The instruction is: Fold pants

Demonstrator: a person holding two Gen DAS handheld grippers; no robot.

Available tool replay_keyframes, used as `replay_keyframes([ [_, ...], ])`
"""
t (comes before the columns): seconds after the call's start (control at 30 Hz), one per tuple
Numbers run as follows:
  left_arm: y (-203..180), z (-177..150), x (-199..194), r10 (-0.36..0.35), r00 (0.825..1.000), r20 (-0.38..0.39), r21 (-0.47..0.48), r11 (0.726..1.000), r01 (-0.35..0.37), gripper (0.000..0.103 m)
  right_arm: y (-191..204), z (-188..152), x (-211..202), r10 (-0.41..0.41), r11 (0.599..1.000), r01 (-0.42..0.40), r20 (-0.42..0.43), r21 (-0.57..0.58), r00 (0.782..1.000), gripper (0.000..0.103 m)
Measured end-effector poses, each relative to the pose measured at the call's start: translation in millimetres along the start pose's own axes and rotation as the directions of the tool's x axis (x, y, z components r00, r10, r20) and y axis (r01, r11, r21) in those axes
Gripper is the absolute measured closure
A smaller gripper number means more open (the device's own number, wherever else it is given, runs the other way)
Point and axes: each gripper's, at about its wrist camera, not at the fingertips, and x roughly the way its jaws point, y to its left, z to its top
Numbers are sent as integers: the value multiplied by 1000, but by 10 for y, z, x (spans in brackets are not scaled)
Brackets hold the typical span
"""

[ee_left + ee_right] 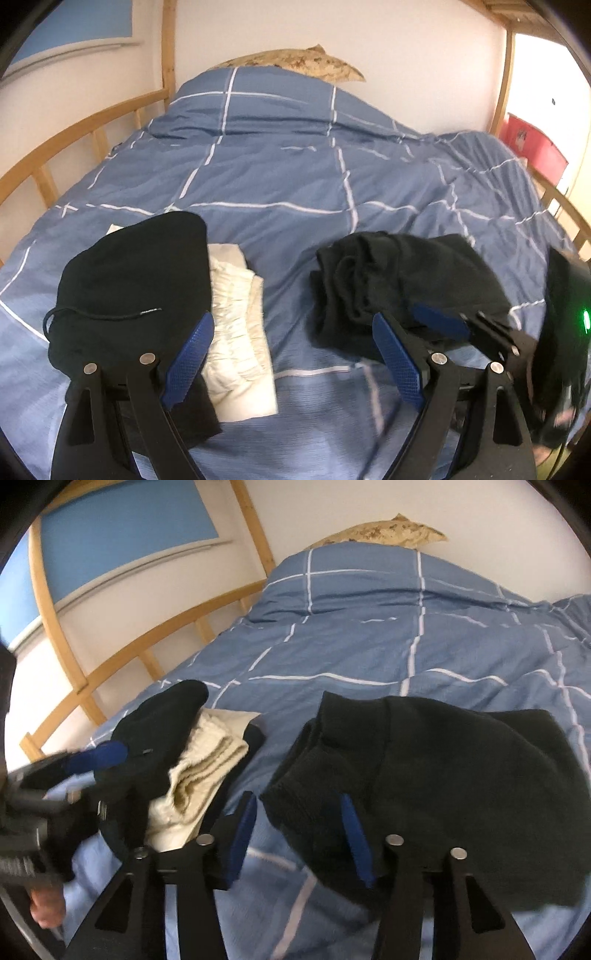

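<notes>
Blue checked bedding (280, 177) covers the bed, and on it, at the near left, lie a folded dark garment (129, 280) and a folded cream one (236, 332), a sign that part of the laundry is already done. Dark pants (443, 782) lie bunched in a rough, thick heap at the near right, so by the look of it their folding is not finished and they need smoothing and a tidy fold. Both tools are spread wide and hold nothing: the left gripper (291, 354) hovers between the piles, and the right gripper (299, 830) has one finger over the near edge of the pants.
</notes>
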Motion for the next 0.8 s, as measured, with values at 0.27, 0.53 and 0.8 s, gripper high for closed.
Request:
replay_keyframes([
  [0.27, -203, -153, 153, -74, 997, 32, -20, 997, 75, 21, -304, -412, -839, -445, 895, 428, 202, 127, 872, 27],
  [0.53, -307, -184, 479, -115, 993, 17, -93, 989, 116, 29, -888, -625, -926, -534, 817, 487, 84, 308, 841, 27],
  [0.8, -265, -156, 803, -176, 984, -38, -223, 961, 163, 53, -1046, -759, -747, -521, 802, 488, 3, 344, 854, 27],
])
